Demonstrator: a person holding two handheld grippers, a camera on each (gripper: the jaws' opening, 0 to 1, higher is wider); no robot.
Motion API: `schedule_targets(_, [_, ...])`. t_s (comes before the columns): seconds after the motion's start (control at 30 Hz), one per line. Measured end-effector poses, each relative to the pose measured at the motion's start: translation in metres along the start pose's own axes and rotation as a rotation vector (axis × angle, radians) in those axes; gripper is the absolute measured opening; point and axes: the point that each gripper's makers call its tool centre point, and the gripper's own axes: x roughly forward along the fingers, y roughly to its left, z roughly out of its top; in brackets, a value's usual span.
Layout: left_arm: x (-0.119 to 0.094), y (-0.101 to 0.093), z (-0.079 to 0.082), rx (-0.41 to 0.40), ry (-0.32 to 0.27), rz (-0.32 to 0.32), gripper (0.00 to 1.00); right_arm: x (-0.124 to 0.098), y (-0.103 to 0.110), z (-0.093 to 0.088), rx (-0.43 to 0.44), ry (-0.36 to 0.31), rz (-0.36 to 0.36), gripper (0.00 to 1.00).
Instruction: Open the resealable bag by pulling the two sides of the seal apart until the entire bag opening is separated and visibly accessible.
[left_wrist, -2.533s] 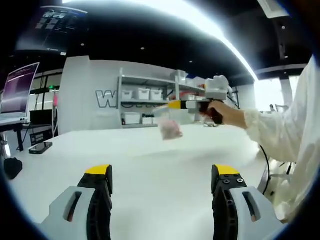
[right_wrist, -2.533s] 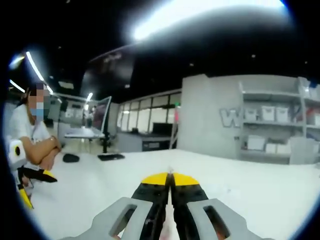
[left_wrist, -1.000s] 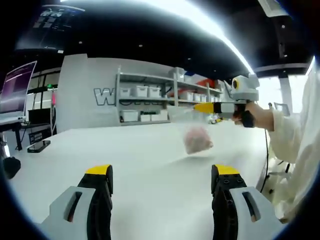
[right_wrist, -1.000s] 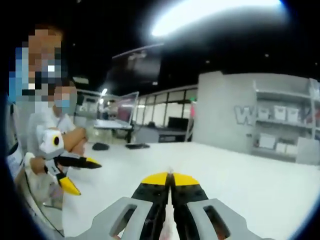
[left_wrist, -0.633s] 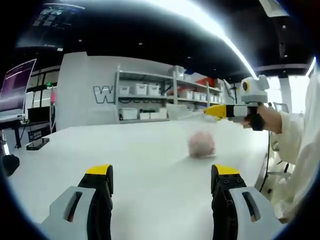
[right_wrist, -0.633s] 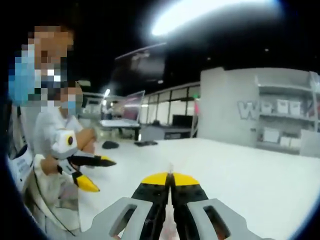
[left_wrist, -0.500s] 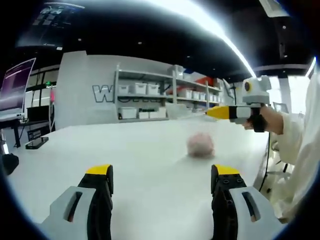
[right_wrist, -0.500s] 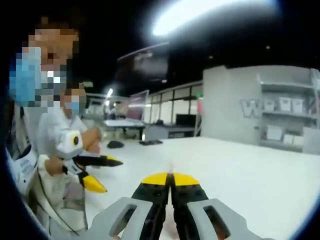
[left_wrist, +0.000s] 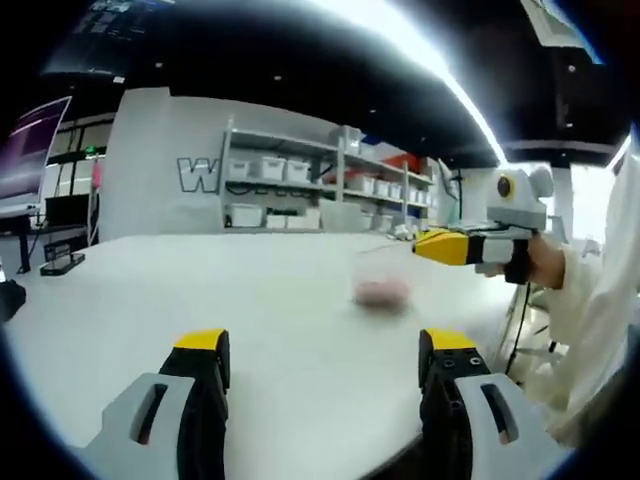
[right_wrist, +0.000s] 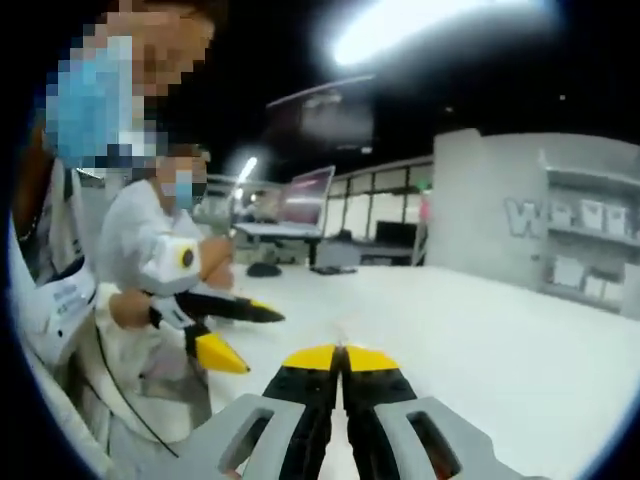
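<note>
On the white table, as seen in the left gripper view, the left gripper is held with its jaws spread wide apart and nothing between them. Toward the middle of that view, the resealable bag is seen as a blurred pinkish mass low over or on the table, just left of the yellow tip of the right gripper; its upper edge appears to run to that tip, but contact cannot be confirmed. At the right edge, the right gripper is carried by a hand in a white sleeve. In the right gripper view, the left gripper is seen at the left with its jaws splayed, and the right gripper is seen with its yellow-tipped jaws pressed together; whether a bag edge is pinched there cannot be told. The step in hand is judged to be presentation of the seal to the free gripper. The next move calls for the opposite seal lip to be taken by the left gripper. The seal itself cannot be made out.
</note>
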Motion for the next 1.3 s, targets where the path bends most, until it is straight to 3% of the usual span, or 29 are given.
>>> schedule_targets(0.2, [0.003,-0.015,-0.001,-0.048,0.003,-0.053,0.71,-0.006,0.003,-0.020,0.078,0.009,0.007,0.00])
schedule_targets(0.37, [0.006,-0.029,0.006,-0.079,-0.014,-0.106,0.66,-0.011,0.007,-0.024,0.116,-0.008,0.017,0.00])
schedule_targets(0.47, [0.007,-0.043,0.008,-0.139,-0.017,-0.168,0.60,-0.012,0.009,-0.027,0.129,-0.009,0.025,0.00])
schedule_targets(0.6, [0.008,-0.052,0.004,-0.207,0.008,-0.231,0.42,-0.013,0.012,-0.025,0.127,-0.014,0.041,0.00])
schedule_targets(0.87, [0.011,-0.060,0.000,-0.233,0.006,-0.244,0.43,-0.009,0.010,-0.018,0.127,-0.046,0.031,0.00])
schedule_targets(0.93, [0.011,-0.063,0.001,-0.260,-0.014,-0.259,0.37,-0.008,0.009,-0.013,0.137,-0.077,0.027,0.00])
schedule_targets(1.0, [0.008,-0.071,0.004,-0.314,-0.025,-0.307,0.23,-0.007,0.010,-0.009,0.141,-0.097,0.030,0.00])
schedule_targets(1.03, [0.008,-0.073,0.004,-0.354,-0.016,-0.315,0.20,-0.016,0.021,-0.015,0.143,-0.106,0.030,0.00])
schedule_targets(1.3, [0.013,-0.069,0.000,-0.329,0.012,-0.272,0.26,-0.029,0.023,-0.009,0.173,-0.171,0.009,0.00])
